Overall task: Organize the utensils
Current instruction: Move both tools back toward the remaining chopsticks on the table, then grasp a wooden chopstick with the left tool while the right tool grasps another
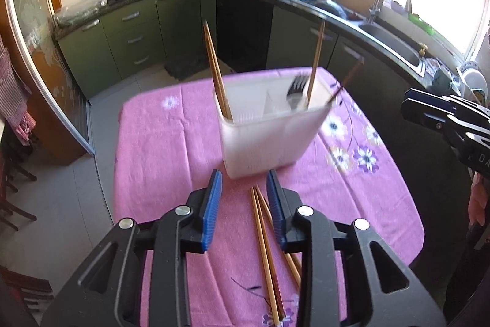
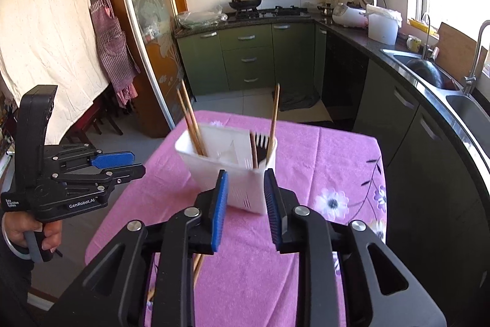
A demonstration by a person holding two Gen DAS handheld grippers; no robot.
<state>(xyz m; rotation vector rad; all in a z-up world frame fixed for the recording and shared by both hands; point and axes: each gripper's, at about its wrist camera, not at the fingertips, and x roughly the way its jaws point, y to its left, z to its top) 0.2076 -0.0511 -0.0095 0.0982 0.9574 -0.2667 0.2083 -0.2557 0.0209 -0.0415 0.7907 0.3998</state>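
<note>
A white divided utensil holder [image 1: 269, 137] [image 2: 199, 161] stands on the pink flowered tablecloth [image 1: 168, 158]. Two chopsticks [image 1: 216, 72] [image 2: 191, 124] lean in its left compartment. A fork [image 1: 295, 91] [image 2: 261, 146] and another chopstick [image 1: 317, 60] [image 2: 274, 115] stand in the right one. Loose chopsticks [image 1: 266, 250] [image 2: 198, 265] lie on the cloth in front of the holder, under my left gripper [image 1: 244, 173] [image 2: 138, 163]. It is open, with nothing between its blue pads. My right gripper [image 2: 246, 173] [image 1: 405, 104] is open too, empty, and points at the holder's near wall.
A person's hand [image 2: 30, 232] grips the left tool's handle. The table's edges drop to tiled floor on the left and far side. Green cabinets, a dark counter and a steel sink [image 2: 428, 72] run behind and to the right. A checked apron [image 2: 113, 42] hangs at the doorway.
</note>
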